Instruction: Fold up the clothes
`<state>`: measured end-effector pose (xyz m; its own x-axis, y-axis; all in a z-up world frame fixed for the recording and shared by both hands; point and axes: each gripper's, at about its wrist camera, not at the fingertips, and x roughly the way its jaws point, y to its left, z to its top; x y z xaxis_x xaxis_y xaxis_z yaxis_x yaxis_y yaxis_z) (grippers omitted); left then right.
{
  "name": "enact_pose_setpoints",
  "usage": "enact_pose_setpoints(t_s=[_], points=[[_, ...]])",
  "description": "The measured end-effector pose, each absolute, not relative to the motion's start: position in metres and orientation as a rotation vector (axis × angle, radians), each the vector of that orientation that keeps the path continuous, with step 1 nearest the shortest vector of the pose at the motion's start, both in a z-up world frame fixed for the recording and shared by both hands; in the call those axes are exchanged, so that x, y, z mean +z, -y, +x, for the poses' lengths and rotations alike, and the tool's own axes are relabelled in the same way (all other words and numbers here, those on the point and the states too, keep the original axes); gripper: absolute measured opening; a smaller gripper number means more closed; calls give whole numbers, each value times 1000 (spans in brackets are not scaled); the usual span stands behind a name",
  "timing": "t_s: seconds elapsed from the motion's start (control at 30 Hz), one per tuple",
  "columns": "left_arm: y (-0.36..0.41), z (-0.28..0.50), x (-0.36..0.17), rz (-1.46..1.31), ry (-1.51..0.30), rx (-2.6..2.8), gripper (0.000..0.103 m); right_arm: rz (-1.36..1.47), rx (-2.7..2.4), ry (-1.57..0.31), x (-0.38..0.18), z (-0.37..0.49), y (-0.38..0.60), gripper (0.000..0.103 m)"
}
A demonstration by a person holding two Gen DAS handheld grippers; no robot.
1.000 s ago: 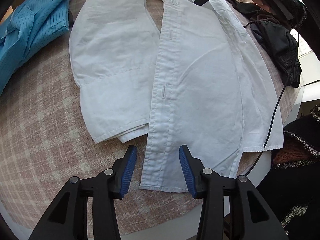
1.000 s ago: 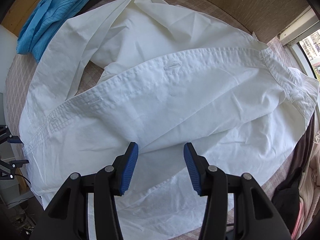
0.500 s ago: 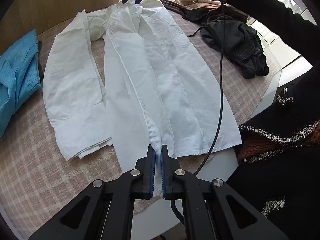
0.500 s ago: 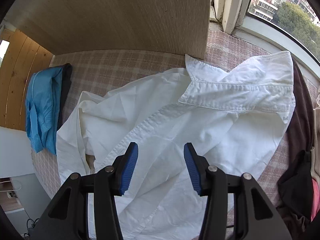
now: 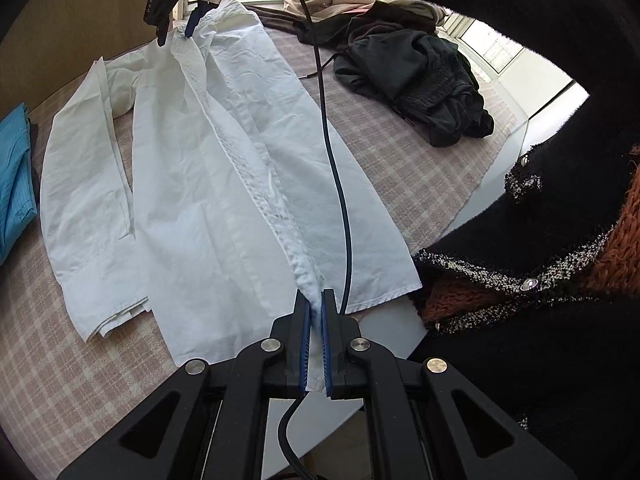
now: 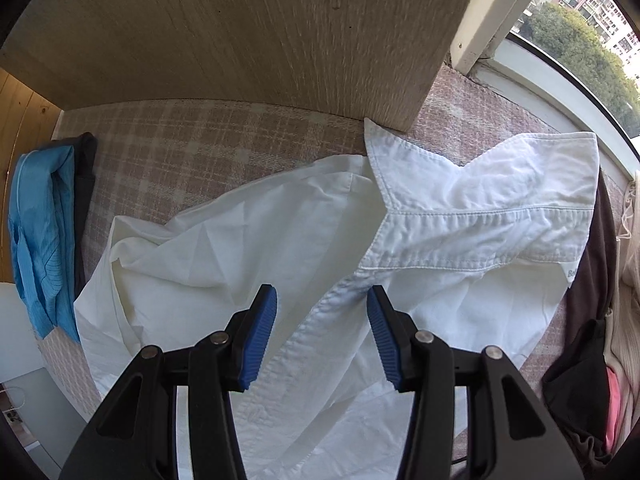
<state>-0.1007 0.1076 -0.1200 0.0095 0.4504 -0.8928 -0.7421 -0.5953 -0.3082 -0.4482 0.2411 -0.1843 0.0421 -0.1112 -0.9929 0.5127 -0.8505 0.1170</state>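
A white button shirt [image 5: 192, 184] lies lengthwise on the plaid-covered table [image 5: 60, 360], with its collar [image 6: 480, 216] at the far end. My left gripper [image 5: 316, 304] is shut on the shirt's front placket at the hem and holds that edge raised into a ridge. My right gripper [image 6: 321, 300] is open just below the collar, and the placket [image 6: 312, 320] runs between its blue pads [image 6: 260, 320]. The left wrist view shows the right gripper [image 5: 176, 24] at the shirt's far end. One sleeve [image 5: 84, 184] lies flat to the left.
A folded blue shirt [image 5: 16, 184] sits at the table's left edge. Dark clothes [image 5: 420, 80] are piled at the back right. A black cable [image 5: 340, 200] hangs over the shirt. A person in a black jacket [image 5: 540, 240] stands at the right. A wood panel [image 6: 260, 32] and a window [image 6: 580, 20] lie beyond the collar.
My left gripper went from open to shut on the placket at the hem and raised it. My right gripper travelled up the shirt to the collar and stayed open.
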Motion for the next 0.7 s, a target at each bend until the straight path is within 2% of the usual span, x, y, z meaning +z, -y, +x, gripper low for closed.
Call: enact_pose_setpoints(t_s=[0.07, 0.17, 0.3, 0.4, 0.43, 0.47, 0.5, 0.57, 0.67, 0.7], points=[[-112, -96, -120, -1400, -323, 1710, 4, 1887, -1853, -406, -186, -449, -251, 22], [-119, -90, -119, -1388, -326, 1687, 4, 1866, -1846, -398, -181, -449, -270, 14], [-131, -80, -121, -1373, -340, 1649, 4, 1862, -1841, -453, -176, -441, -304, 13], [-139, -76, -128, -1375, -351, 1613, 5, 1895, -1878, -474, -170, -440, -331, 14], [-141, -76, -130, -1381, -353, 1607, 5, 1897, -1892, -453, -167, -441, -336, 17], [-142, -76, -132, -1386, -360, 1605, 5, 1889, -1916, -435, -162, -441, -337, 26], [-143, -77, -134, -1392, -368, 1605, 5, 1863, -1949, -434, -156, -441, -335, 31], [-142, -78, -135, -1400, -368, 1602, 5, 1747, -2003, -541, -146, -434, -320, 43], [-141, -80, -135, -1405, -369, 1606, 5, 1657, -2029, -765, -152, -433, -295, 44], [-140, -80, -134, -1404, -368, 1609, 5, 1665, -2022, -779, -156, -438, -292, 44]])
